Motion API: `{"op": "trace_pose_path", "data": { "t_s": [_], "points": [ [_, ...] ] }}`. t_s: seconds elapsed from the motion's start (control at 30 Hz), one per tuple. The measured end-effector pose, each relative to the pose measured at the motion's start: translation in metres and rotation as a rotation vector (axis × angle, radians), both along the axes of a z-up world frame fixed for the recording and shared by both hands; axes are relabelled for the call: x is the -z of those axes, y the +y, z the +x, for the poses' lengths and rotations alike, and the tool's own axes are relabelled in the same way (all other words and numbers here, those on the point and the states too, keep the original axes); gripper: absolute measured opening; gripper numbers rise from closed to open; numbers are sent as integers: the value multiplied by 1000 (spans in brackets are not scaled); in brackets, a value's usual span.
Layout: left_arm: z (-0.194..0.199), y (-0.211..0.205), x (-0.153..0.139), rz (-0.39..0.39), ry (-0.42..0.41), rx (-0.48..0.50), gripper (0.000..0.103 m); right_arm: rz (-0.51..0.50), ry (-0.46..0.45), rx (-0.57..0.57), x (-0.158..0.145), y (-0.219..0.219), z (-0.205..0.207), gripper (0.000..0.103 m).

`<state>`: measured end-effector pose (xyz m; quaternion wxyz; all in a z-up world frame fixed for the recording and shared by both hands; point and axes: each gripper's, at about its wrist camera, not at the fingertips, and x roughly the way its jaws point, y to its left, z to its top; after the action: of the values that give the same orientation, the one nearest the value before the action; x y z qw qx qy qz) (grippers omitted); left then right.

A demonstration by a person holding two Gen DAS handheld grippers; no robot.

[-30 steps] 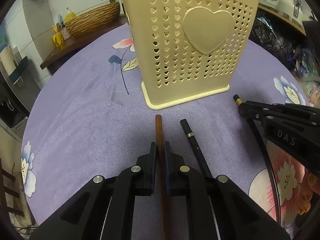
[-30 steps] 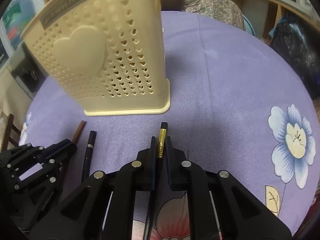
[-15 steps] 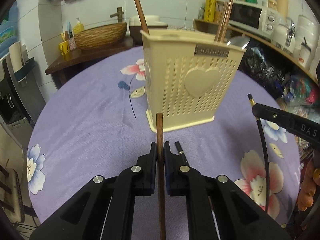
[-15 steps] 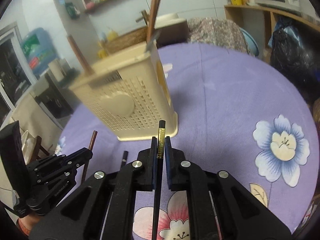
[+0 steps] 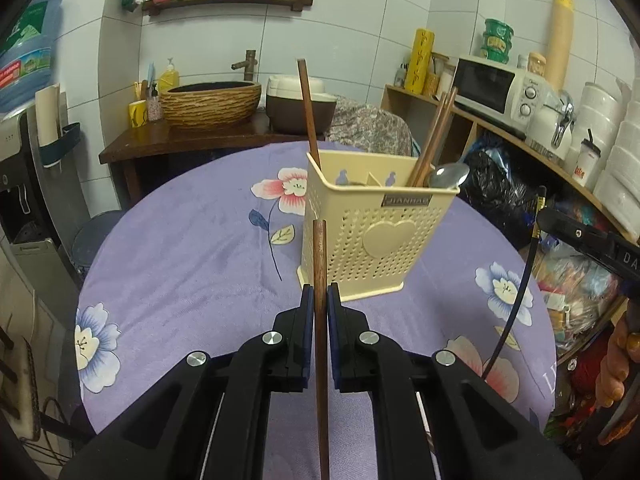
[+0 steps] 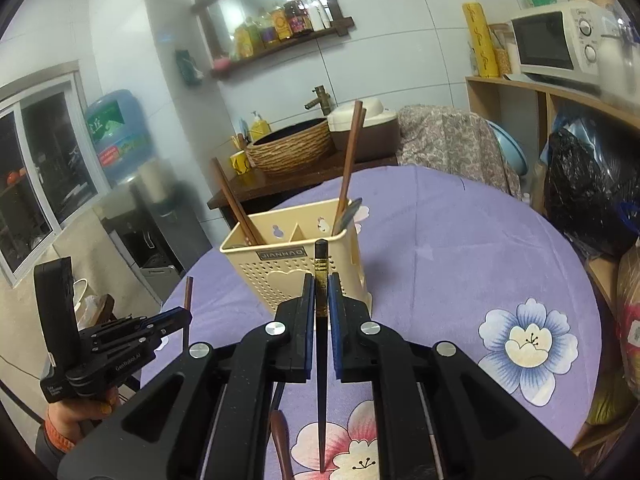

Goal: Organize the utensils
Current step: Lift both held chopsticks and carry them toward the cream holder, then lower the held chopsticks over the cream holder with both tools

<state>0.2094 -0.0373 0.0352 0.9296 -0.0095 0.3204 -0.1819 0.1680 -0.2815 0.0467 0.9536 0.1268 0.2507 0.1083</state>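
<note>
My left gripper (image 5: 319, 294) is shut on a brown wooden chopstick (image 5: 319, 248), held in the air in front of the cream perforated utensil holder (image 5: 376, 248). The holder stands upright on the table with brown chopsticks (image 5: 432, 140) and a metal spoon (image 5: 448, 176) in it. My right gripper (image 6: 321, 292) is shut on a black chopstick (image 6: 321, 264) with a gold band, also in the air short of the holder (image 6: 260, 272). Each gripper shows in the other's view: the right gripper (image 5: 560, 226), the left gripper (image 6: 180, 316).
The round table wears a purple flowered cloth (image 5: 180, 260). A brown utensil handle (image 6: 280, 436) lies on the cloth under my right gripper. A wooden shelf with a microwave (image 5: 492, 92) and a black bag (image 6: 580, 200) crowd the right side. A wicker basin (image 5: 210, 102) stands behind.
Both grippers have risen off the cloth with their chopsticks and pulled back from the holder, so its open top now shows.
</note>
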Motion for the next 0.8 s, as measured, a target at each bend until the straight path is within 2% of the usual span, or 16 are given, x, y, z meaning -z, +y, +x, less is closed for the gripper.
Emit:
{"op": "trace_pose_path", "data": {
  "t_s": [0.37,0.8],
  "points": [
    [-7,16,-26,-70,-32,13,8,-6,-63,-40,-29,-8,-12,8],
    [-9,17,-50,-62,-90,23,8,-15,-78,-81,-49,-5,-12,8]
  ]
}}
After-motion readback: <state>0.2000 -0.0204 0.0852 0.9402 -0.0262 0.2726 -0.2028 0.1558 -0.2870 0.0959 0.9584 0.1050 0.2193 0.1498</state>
